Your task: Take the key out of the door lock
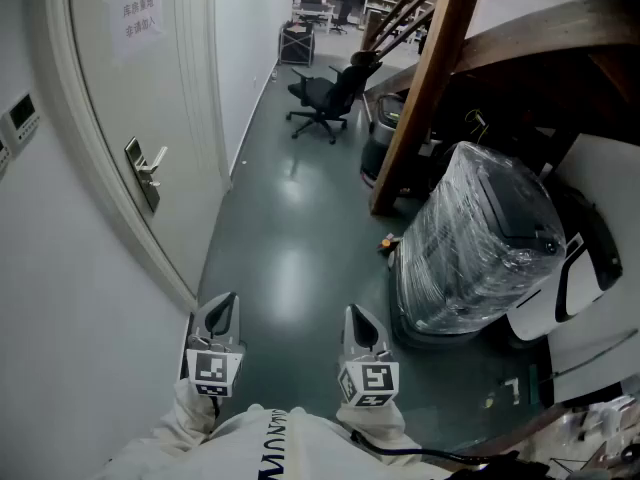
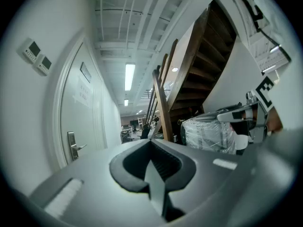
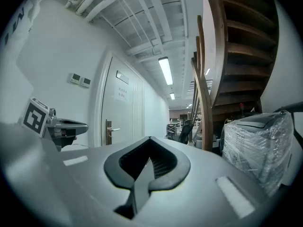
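A pale door (image 1: 120, 88) stands shut in the left wall. Its metal lock plate with a lever handle (image 1: 146, 175) is well ahead of both grippers; it also shows in the left gripper view as the lock plate (image 2: 73, 146) and in the right gripper view as the lock plate (image 3: 109, 131). The key is too small to make out in any view. My left gripper (image 1: 224, 306) hangs low beside the wall with its jaws shut and nothing between them (image 2: 151, 144). To its right, my right gripper (image 1: 358, 320) is likewise shut and empty (image 3: 149, 140).
A slanted wooden stair post (image 1: 420, 88) rises on the right of the corridor. A plastic-wrapped machine (image 1: 485, 243) stands at its foot, with a white unit (image 1: 580, 268) beside it. A black office chair (image 1: 325, 98) sits further down. Wall panels (image 1: 20, 118) flank the door.
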